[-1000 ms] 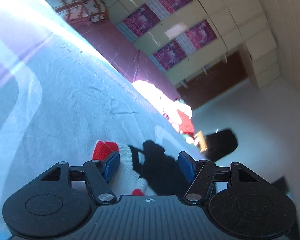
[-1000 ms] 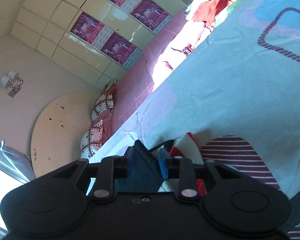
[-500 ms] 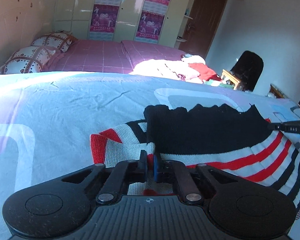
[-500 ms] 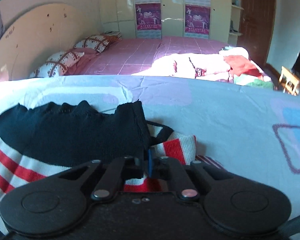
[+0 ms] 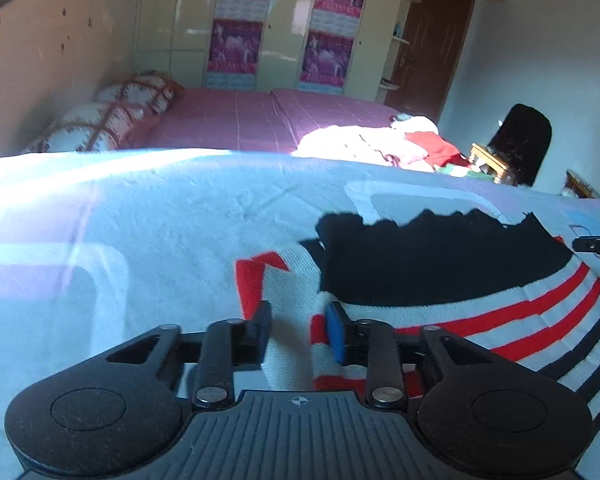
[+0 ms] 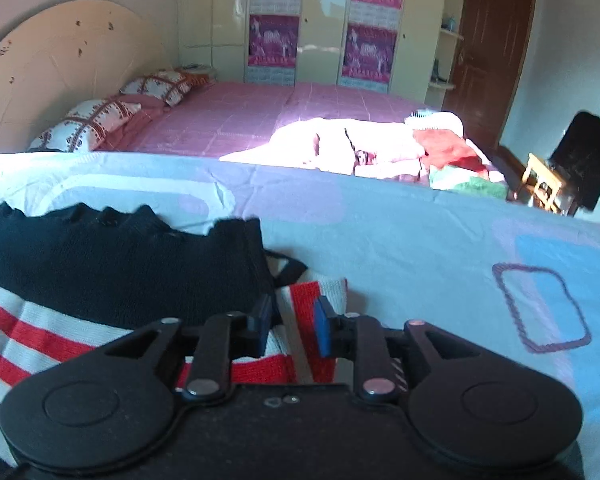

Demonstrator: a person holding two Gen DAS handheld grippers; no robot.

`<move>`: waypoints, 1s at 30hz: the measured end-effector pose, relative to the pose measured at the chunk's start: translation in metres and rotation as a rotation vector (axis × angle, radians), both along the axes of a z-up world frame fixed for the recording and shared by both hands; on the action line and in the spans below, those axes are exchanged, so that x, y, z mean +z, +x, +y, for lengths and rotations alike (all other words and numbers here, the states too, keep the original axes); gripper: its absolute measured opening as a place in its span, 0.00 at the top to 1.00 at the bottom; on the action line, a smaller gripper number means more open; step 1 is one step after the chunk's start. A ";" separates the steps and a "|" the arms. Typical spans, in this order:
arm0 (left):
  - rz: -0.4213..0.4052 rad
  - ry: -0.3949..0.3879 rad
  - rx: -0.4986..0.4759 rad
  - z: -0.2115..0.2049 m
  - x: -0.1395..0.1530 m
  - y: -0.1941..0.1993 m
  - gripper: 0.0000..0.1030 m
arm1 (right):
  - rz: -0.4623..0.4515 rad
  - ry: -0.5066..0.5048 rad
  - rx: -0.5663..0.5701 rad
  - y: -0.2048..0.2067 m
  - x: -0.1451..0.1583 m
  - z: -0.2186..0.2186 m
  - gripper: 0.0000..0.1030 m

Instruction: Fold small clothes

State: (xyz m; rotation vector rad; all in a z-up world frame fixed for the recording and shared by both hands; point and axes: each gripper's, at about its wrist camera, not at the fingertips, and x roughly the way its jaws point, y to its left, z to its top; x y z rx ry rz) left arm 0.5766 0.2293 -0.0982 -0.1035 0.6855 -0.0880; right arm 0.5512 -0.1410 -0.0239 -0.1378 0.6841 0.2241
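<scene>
A small knit sweater [image 5: 440,272], black on top with red, white and dark stripes, lies flat on the pale blue bedsheet [image 5: 140,232]. My left gripper [image 5: 298,330] is open over its left striped sleeve, the knit lying between the fingers. In the right wrist view the same sweater [image 6: 120,256] fills the lower left. My right gripper [image 6: 294,326] is open over its right striped sleeve [image 6: 312,296]. The tip of the right gripper shows at the far right of the left wrist view [image 5: 596,244].
A pink bed [image 6: 260,116] stands beyond with patterned pillows [image 6: 96,120] and a heap of clothes [image 6: 380,148]. A wardrobe with posters [image 6: 320,20], a brown door [image 6: 488,40] and a dark chair [image 6: 580,164] are at the back.
Both grippers were shut on the sweater's sleeve ends half a second ago and have now opened, leaving the sweater lying on the sheet. Earlier the views swung level from a steep tilt.
</scene>
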 end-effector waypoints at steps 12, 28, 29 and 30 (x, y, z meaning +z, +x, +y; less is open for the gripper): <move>0.037 0.020 -0.218 -0.155 -0.010 0.012 0.59 | -0.013 -0.090 0.334 -0.056 -0.028 0.137 0.80; -0.038 0.048 0.013 -0.067 0.011 -0.059 0.48 | -0.055 0.061 0.016 -0.081 0.008 0.006 0.78; -0.049 0.030 0.002 -0.075 0.015 -0.063 0.48 | -0.058 0.085 0.059 -0.090 0.013 0.019 0.77; -0.047 0.008 -0.028 -0.089 0.018 -0.066 0.47 | -0.049 0.084 0.114 -0.095 0.014 0.037 0.77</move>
